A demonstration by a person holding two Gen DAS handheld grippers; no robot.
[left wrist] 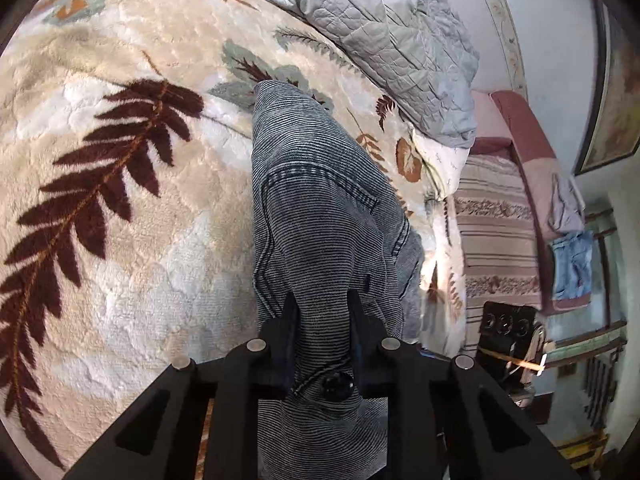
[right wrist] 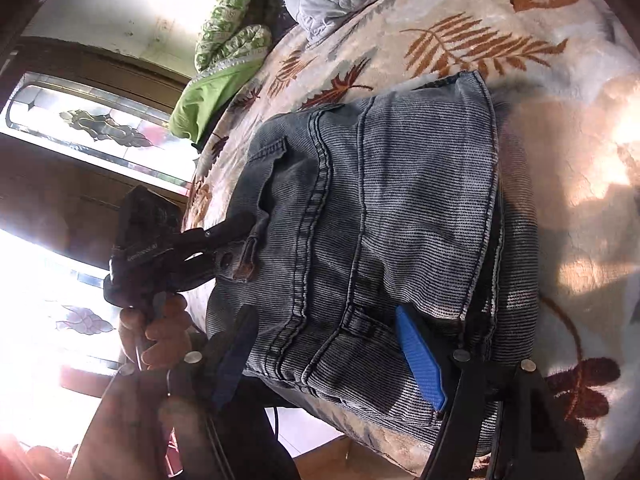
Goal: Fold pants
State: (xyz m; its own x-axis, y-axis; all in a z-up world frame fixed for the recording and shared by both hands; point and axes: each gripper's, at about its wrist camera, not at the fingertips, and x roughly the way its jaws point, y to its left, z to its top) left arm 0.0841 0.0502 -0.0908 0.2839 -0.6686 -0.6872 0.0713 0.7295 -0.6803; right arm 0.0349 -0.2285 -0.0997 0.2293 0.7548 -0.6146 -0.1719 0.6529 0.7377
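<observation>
On leaf-print blanket (left wrist: 120, 240), pants (right wrist: 400, 208) half folded. Left gripper (left wrist: 322, 312) clamped on waistband by button; right gripper (right wrist: 324, 320) spread wide around waistband, nothing pinched. Close right first, then lift both level.

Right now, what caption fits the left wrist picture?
Left gripper pinching striped grey pants on a leafy blanket.

I see the pants (right wrist: 400, 208) folded on the bed's leaf-print blanket (right wrist: 560, 160), waistband toward me. My right hand-held gripper (right wrist: 328, 344) stands wide, its blue pads (right wrist: 420, 356) straddling the waistband. The left hand-held gripper (right wrist: 244, 224), in a hand (right wrist: 156, 332), clamps the waistband by the button (right wrist: 228, 258).
</observation>
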